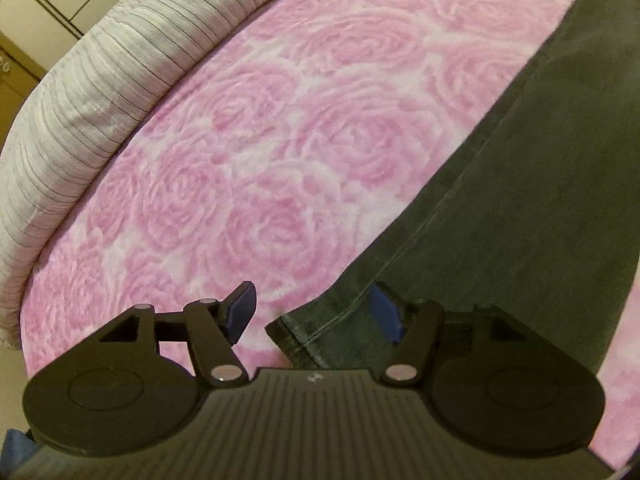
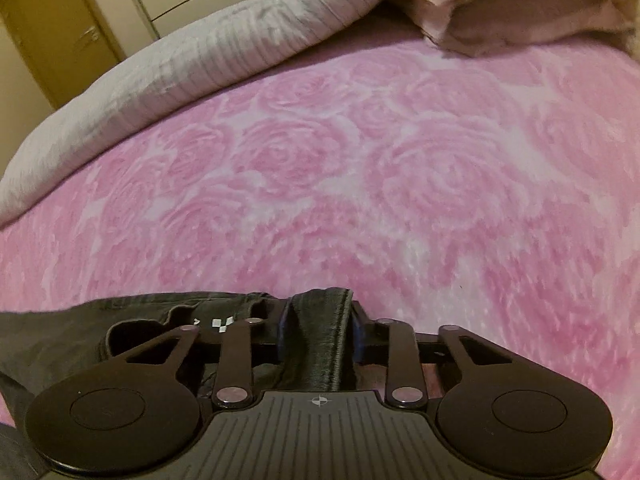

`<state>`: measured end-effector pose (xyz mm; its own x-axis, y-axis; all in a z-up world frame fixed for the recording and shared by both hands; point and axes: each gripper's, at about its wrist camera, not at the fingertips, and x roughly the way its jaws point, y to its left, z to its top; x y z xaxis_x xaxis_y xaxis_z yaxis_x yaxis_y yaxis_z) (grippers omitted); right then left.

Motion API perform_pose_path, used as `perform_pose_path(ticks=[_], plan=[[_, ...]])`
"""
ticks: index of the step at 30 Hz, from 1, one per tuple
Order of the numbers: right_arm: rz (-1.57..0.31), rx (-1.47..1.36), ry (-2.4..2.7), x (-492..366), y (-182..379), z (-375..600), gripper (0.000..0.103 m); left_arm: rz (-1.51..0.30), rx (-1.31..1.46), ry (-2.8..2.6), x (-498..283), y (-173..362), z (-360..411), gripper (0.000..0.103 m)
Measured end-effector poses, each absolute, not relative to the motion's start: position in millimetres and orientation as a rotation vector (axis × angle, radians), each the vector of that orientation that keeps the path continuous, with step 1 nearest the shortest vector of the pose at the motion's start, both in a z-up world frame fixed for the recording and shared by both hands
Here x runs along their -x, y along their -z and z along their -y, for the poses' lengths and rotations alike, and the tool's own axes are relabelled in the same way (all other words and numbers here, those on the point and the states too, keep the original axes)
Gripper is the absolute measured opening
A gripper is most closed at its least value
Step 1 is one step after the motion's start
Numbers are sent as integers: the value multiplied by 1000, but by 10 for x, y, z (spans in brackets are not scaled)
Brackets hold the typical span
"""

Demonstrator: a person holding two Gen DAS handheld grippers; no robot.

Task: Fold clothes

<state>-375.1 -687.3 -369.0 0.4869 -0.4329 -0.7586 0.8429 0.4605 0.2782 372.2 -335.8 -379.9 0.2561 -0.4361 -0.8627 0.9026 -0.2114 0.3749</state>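
Dark jeans on a pink rose blanket

Left gripper [image 1: 314,312] spread wide over the jeans [image 1: 500,216] hem, lower centre; right gripper [image 2: 318,330] pinches a bunched fold, bottom centre. Blanket [image 2: 360,184] fills the frame; grey duvet [image 1: 88,92] upper left.

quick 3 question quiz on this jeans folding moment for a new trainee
1. True or false: the right gripper is shut on a fold of the dark jeans.
2. Which part of the jeans lies between the left gripper's open fingers? A) waistband B) leg hem C) pocket
3. Fill in: the jeans lie on a pink blanket printed with ____.

Key: 1 true; 2 B, the leg hem; 3 roses.
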Motion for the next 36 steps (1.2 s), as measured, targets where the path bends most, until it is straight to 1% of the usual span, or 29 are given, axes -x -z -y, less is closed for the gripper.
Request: perform_pose_path(ticks=[2, 3, 5, 6, 7, 8, 9, 10, 11, 12, 14, 18, 21, 24, 25, 27, 28, 29, 30, 32, 34, 36], plan=[[-671, -681, 867, 3717, 3673, 6837, 25, -594, -1256, 1342, -3760, 3836, 3375, 61], [-673, -674, 871, 3704, 3678, 6830, 25, -602, -1270, 1345, -3767, 3864, 3383, 66], [-678, -660, 879, 3678, 3689, 6815, 24, -572, -1284, 1342, -3757, 3890, 3393, 71], [-682, -651, 882, 3666, 3695, 6806, 25, -587, -1283, 1337, -3766, 3905, 3410, 71], [-686, -642, 885, 3654, 3700, 6796, 24, -604, -1282, 1331, -3777, 3920, 3428, 68], [-689, -634, 888, 3640, 3703, 6788, 24, -655, -1267, 1330, -3792, 3922, 3454, 59], [-694, -621, 892, 3622, 3701, 6779, 24, -709, -1250, 1328, -3808, 3922, 3481, 36], [-700, -605, 893, 3603, 3695, 6769, 24, -748, -1244, 1349, -3796, 3910, 3493, 26], [-701, -589, 895, 3588, 3680, 6758, 23, -715, -1263, 1348, -3746, 3885, 3485, 15], [-699, -573, 898, 3574, 3658, 6745, 23, -676, -1284, 1345, -3693, 3859, 3476, 14], [-671, -544, 905, 3566, 3569, 6715, 21, -596, -1324, 1338, -3588, 3806, 3457, 13], [-614, -472, 907, 3504, 3313, 6741, 18, -499, -1086, 1290, -3766, 3419, 3542, 13], [-606, -449, 926, 3403, 3285, 6861, 18, -477, -1065, 1222, -3820, 3438, 3728, 13], [-654, -430, 956, 3271, 3408, 6970, 19, -481, -1140, 1181, -3768, 3686, 3867, 13], [-675, -414, 966, 3246, 3441, 6963, 20, -476, -1159, 1160, -3743, 3772, 3904, 14], [-707, -385, 993, 3229, 3472, 6923, 25, -457, -1186, 1100, -3705, 3927, 3966, 22], [-723, -370, 1006, 3221, 3487, 6903, 30, -442, -1199, 1080, -3690, 3983, 3979, 24], [-739, -356, 1019, 3212, 3502, 6884, 38, -417, -1204, 1064, -3669, 4009, 3949, 29], [-755, -341, 1032, 3204, 3518, 6864, 39, -394, -1208, 1038, -3646, 4013, 3933, 32], [-793, -302, 1052, 3178, 3521, 6809, 41, -377, -1221, 1013, -3620, 3978, 3893, 33], [-849, -235, 1054, 3120, 3436, 6705, 41, -355, -1226, 995, -3575, 3898, 3818, 33], [-865, -207, 1054, 3104, 3337, 6585, 41, -356, -1214, 999, -3513, 3783, 3708, 33]])
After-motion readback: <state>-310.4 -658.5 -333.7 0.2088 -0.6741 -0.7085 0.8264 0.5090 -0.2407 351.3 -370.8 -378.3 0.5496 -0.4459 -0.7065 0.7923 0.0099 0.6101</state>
